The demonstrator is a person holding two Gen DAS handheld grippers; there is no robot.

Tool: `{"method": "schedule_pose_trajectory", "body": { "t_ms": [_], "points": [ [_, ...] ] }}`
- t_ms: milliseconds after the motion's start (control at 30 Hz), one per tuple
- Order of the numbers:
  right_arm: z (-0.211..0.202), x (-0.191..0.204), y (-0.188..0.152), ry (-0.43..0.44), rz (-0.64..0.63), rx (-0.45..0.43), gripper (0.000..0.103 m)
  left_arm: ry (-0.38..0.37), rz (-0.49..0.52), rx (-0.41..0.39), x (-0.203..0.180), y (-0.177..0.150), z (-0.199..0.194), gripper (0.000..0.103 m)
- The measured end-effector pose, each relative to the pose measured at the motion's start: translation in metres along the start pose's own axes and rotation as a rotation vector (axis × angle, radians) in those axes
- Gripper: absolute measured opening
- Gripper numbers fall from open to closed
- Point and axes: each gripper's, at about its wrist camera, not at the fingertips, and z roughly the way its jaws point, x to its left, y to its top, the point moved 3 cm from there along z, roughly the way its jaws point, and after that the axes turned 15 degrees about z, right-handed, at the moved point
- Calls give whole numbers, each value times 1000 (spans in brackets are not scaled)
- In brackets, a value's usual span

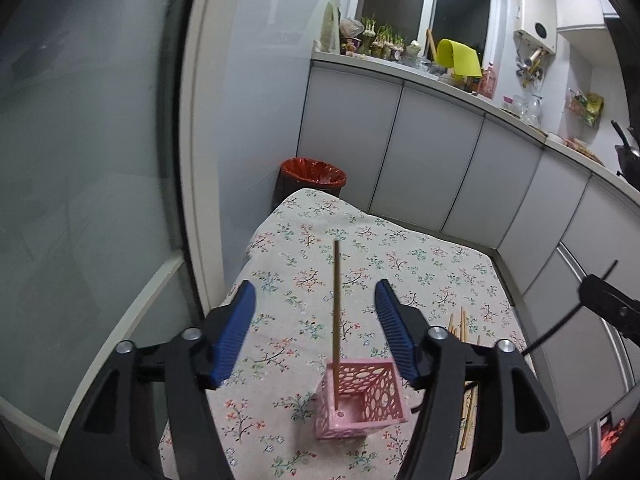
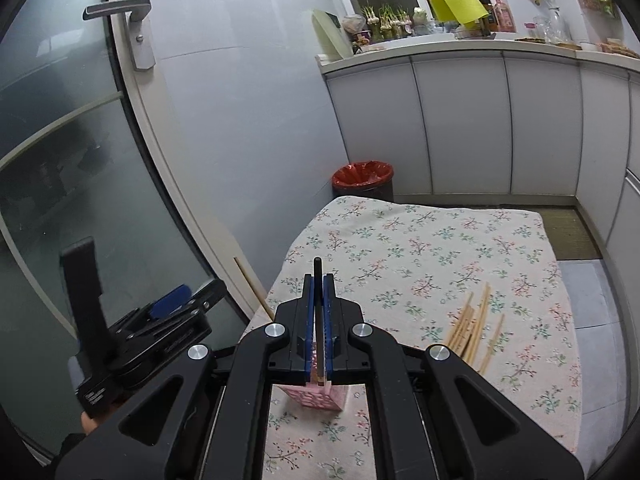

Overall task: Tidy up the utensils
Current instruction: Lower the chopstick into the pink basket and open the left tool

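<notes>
A pink lattice holder [image 1: 360, 396] stands on the floral tablecloth [image 1: 400, 264]. One wooden chopstick [image 1: 336, 320] stands upright in the holder. My left gripper [image 1: 315, 286] is open, above and just behind the holder, with its blue pads [image 1: 236, 328] either side of that chopstick and apart from it. My right gripper [image 2: 318, 278] is shut on another chopstick [image 2: 317, 266], which lies along the pads with its dark tip poking out ahead. Under the right gripper's jaws shows the pink holder [image 2: 316, 396]. Several loose chopsticks [image 2: 472, 328] lie on the cloth to the right.
A bin with a red liner [image 1: 314, 174] stands beyond the table's far edge. Grey cabinets [image 1: 432, 160] run along the right, and a frosted glass door [image 2: 60, 160] closes the left. A hand holds the left gripper [image 2: 172, 304] low at the left.
</notes>
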Motion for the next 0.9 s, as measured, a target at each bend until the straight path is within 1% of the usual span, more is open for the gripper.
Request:
{"method": "schedule_pose_trajectory", "body": {
  "t_ms": [67, 133, 200, 300, 400, 600, 700, 733, 767, 800, 833, 867, 900],
  "points": [
    [12, 1, -4, -1, 4, 18, 3, 9, -13, 22, 7, -6, -2, 71],
    [27, 3, -8, -7, 0, 35, 3, 21, -19, 46, 13, -12, -1, 79],
    [40, 2, -12, -25, -5, 52, 3, 27, -20, 70, 16, -18, 1, 81],
    [58, -2, -18, -50, 2, 92, 3, 36, -7, 94, 18, -26, 3, 87],
    [78, -7, -25, -78, 17, 139, 3, 57, 25, 108, 17, -31, 5, 89],
    [92, -10, -32, -109, 22, 171, 4, 52, 55, 130, 13, -34, 8, 90],
    [90, -12, -31, -114, 18, 160, 12, 46, 62, 137, 11, -35, 8, 90],
    [88, -12, -30, -114, 16, 152, 19, 45, 63, 137, 10, -35, 8, 90],
    [84, -12, -28, -113, 15, 144, 22, 42, 66, 137, 9, -35, 8, 90],
    [81, -12, -27, -113, 15, 138, 23, 40, 67, 138, 8, -35, 7, 90],
    [77, -12, -24, -109, 15, 130, 26, 35, 67, 139, 7, -35, 7, 90],
    [70, -13, -22, -108, 15, 120, 32, 29, 67, 139, 6, -35, 6, 90],
    [65, -14, -20, -109, 15, 111, 35, 22, 69, 138, 4, -34, 4, 90]
  ]
}}
